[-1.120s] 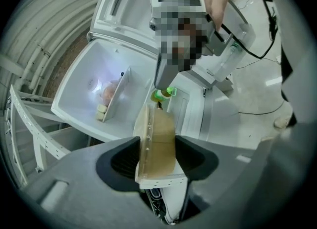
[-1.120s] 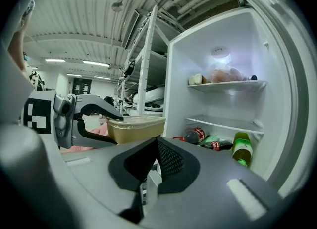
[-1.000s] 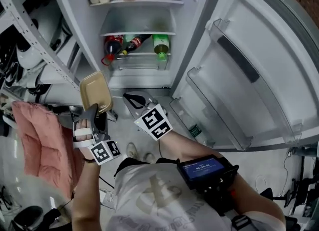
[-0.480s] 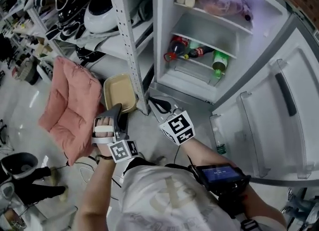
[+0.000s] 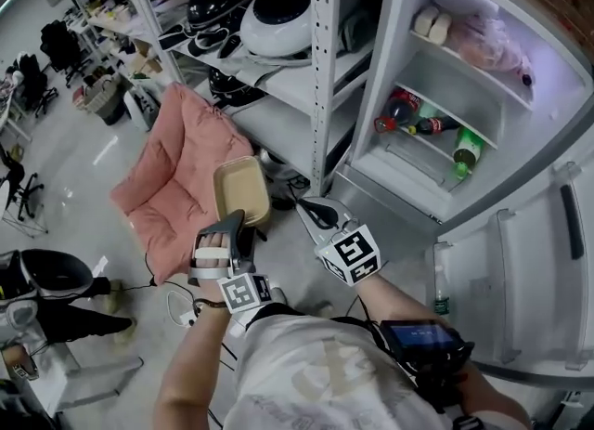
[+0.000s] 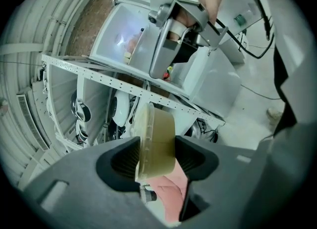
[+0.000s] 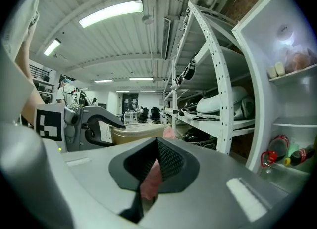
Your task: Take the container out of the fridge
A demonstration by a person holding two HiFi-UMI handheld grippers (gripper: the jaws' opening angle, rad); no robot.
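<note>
Left hand-held gripper (image 5: 238, 222) is clamped on the near end of the tan container (image 5: 241, 187). Its jaws stand fairly wide, one pad on each side wall, and the container sticks out beyond them toward 12 o'clock. The container is out of the fridge (image 5: 436, 205), held in the air in front of the metal shelving rack (image 5: 325, 75). In the head view it sits near the centre, with the pink cushion (image 5: 172, 177) just beside it at 9 o'clock.

The right hand-held gripper (image 5: 311, 207) hangs close by at 3 o'clock of the container. Its jaws are drawn together with nothing between them; only a sliver of the cushion shows past them.

The fridge stands open at 2 o'clock, with bottles (image 5: 418, 122) lying on a lower shelf and its door (image 5: 548, 270) swung out at 4 o'clock. A white domed appliance (image 5: 288, 6) rests on the rack at 12 o'clock.
</note>
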